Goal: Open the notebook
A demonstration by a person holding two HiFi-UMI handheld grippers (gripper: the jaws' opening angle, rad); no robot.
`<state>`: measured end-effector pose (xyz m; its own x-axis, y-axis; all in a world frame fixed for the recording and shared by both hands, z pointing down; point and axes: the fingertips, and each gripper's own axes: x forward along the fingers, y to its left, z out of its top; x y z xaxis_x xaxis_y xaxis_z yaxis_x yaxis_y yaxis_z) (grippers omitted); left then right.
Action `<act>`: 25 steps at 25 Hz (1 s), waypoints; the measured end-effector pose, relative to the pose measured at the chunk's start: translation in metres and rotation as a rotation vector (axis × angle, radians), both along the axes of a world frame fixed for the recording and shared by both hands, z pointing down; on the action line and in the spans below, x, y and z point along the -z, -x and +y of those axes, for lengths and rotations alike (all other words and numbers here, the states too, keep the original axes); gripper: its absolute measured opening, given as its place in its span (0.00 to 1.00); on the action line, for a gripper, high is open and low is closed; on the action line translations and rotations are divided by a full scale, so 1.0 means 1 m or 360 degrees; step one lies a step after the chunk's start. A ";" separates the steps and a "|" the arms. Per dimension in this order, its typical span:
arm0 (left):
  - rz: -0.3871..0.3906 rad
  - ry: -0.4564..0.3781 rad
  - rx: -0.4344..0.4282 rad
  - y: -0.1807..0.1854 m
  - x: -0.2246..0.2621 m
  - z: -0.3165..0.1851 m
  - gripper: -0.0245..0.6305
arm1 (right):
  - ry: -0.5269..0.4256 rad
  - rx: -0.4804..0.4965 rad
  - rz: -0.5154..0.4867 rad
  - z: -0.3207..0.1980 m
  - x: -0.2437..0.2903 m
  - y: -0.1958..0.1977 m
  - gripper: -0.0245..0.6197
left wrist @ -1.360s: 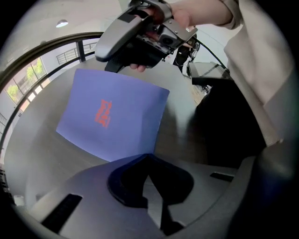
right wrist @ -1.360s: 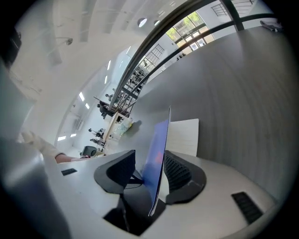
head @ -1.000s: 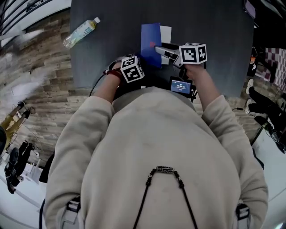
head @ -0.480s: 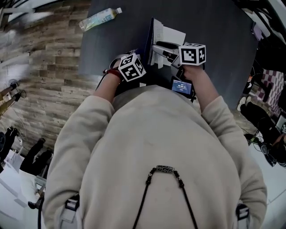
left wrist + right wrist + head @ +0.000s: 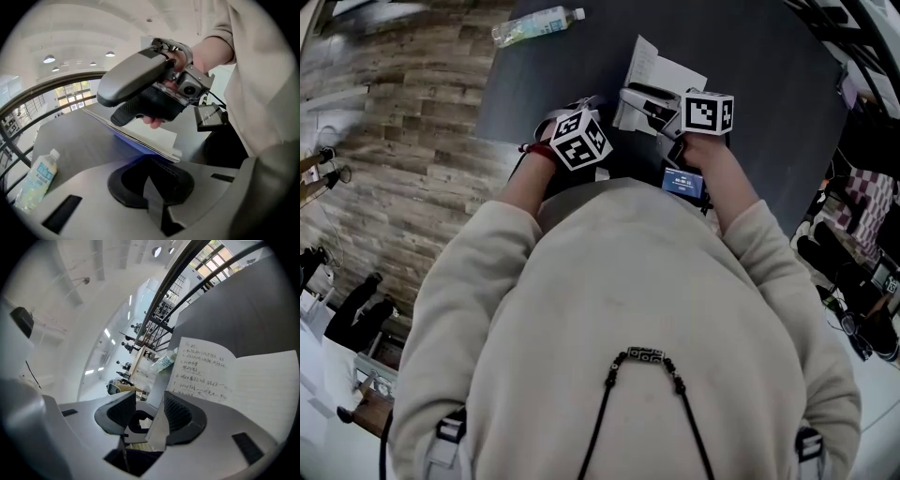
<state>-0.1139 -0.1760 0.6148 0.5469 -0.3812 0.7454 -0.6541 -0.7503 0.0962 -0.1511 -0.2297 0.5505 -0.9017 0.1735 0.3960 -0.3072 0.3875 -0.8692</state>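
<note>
The notebook lies on the dark table with its blue cover raised and white pages showing. In the right gripper view a leaf with handwriting stands up, and its edge runs between the jaws of my right gripper. It leans on the right pad, and the jaws stand apart. My left gripper sits at the notebook's near corner, jaws closed where the blue underside meets them. In the left gripper view the right gripper hovers over the raised leaf.
A plastic bottle lies at the table's far left edge, also in the left gripper view as a bottle. A small screen hangs below my right hand. Wooden floor lies left of the table.
The blue cover, flat a second ago, has swung up and white pages now show. My right gripper stayed at the leaf; the head view has turned.
</note>
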 end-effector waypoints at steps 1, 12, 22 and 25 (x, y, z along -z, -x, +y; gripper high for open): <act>0.0008 -0.0026 0.0026 0.004 0.006 -0.005 0.04 | 0.0010 -0.0005 -0.0014 0.000 0.003 0.004 0.35; 0.0016 -0.0035 0.0194 0.051 0.012 -0.011 0.04 | -0.0118 0.0267 -0.0017 0.034 0.026 0.014 0.13; 0.0155 0.0080 0.0414 0.082 -0.010 0.012 0.04 | -0.0121 0.0282 0.0003 0.045 0.021 0.002 0.07; 0.0206 0.0105 0.0463 0.083 -0.010 0.016 0.04 | -0.0140 0.0279 0.0005 0.041 0.023 0.002 0.07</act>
